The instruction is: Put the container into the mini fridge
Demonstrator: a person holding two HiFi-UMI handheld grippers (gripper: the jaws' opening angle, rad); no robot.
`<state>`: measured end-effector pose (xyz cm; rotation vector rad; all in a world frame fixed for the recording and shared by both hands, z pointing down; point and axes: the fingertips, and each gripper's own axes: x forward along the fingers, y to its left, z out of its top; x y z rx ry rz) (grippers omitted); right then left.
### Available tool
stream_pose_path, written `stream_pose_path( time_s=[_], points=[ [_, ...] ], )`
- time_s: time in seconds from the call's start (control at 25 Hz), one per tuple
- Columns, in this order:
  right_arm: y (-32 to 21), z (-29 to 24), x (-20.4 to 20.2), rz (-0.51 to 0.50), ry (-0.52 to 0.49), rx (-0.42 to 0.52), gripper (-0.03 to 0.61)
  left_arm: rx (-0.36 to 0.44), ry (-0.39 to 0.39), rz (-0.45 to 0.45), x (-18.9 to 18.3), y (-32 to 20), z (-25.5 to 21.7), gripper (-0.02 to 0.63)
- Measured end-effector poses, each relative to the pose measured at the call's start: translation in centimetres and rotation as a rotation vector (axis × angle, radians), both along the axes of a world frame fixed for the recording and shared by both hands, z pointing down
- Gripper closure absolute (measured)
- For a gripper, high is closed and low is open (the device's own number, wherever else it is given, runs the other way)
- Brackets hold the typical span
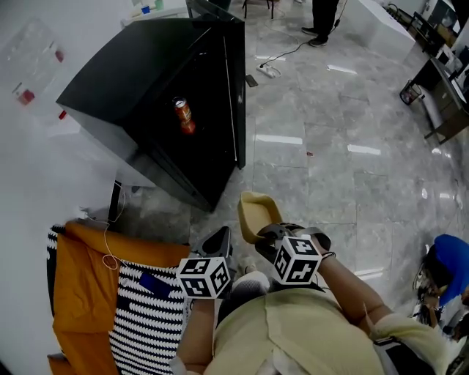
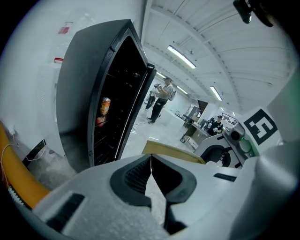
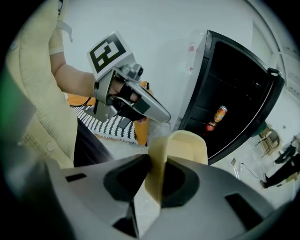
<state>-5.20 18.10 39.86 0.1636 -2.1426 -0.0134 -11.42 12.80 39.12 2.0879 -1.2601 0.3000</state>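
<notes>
The black mini fridge stands open at the upper left, its door swung out on the right. A can stands on a shelf inside. My right gripper is shut on one wall of a tan container, held upright low in front of the fridge. In the right gripper view the jaws pinch that container, with the fridge and can beyond. My left gripper hangs just left of the container, shut with nothing in it.
An orange cushion and a black-and-white striped fabric lie at the lower left by the fridge. A power strip with cable lies on the marble floor behind the door. A person stands far back; furniture lines the right.
</notes>
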Motion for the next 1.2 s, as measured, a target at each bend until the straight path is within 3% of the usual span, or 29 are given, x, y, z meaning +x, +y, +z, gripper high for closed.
stream_pose_path(
  time_s=[0.6,1.2],
  points=[
    [-5.5,1.4,-1.8,0.006,0.003,0.009,0.492,0.022,-0.066,-0.037,-1.5,-4.2,1.8,0.591],
    [-13.5,4.8,0.0,-0.135,0.023,-0.018,0.492,-0.047,-0.111,-0.176,-0.4,-10.6,5.3,0.591]
  ],
)
